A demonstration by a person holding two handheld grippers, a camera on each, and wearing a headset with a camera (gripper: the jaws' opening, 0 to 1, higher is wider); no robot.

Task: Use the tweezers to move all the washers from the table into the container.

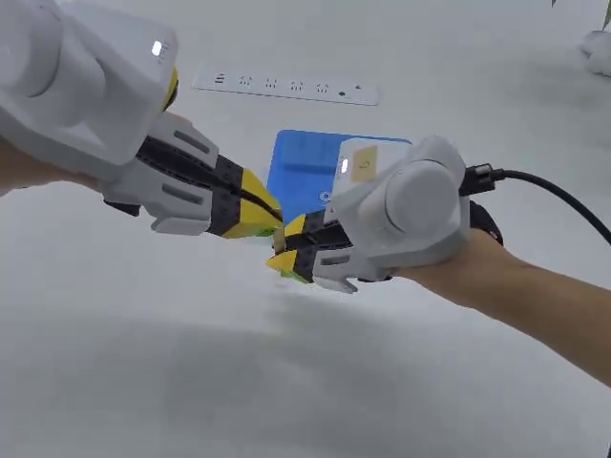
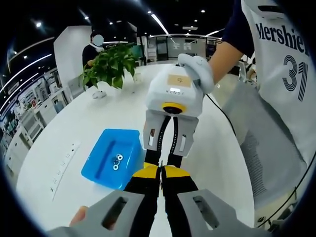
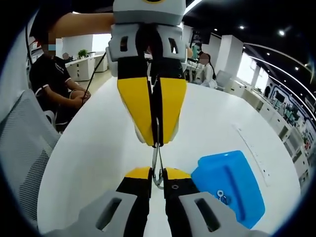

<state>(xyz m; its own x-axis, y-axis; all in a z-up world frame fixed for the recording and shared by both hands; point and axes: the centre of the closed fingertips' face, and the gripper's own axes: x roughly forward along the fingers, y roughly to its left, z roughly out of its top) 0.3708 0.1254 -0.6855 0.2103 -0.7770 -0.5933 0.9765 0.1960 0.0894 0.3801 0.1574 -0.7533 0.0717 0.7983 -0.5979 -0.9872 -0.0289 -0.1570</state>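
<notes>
My two grippers meet tip to tip above the white table. In the right gripper view, thin metal tweezers point(image 3: 157, 160) run straight from the shut yellow jaws of my left gripper point(image 3: 157, 141) down into my right gripper point(image 3: 157, 177), whose jaws close on their rounded end. In the head view my left gripper point(image 1: 274, 220) comes in from the upper left and my right gripper point(image 1: 283, 247) from the right. The blue container point(image 1: 304, 164) lies just behind them. Washers point(image 2: 117, 162) lie on its floor, also seen as washers point(image 3: 222, 198) in the right gripper view.
A white power strip point(image 1: 284, 88) lies on the table beyond the container. The right gripper's black cable point(image 1: 549, 191) trails off to the right. A potted plant point(image 2: 112, 66) stands at the far table end. A grey mesh chair point(image 3: 22, 153) and seated people are beside the table.
</notes>
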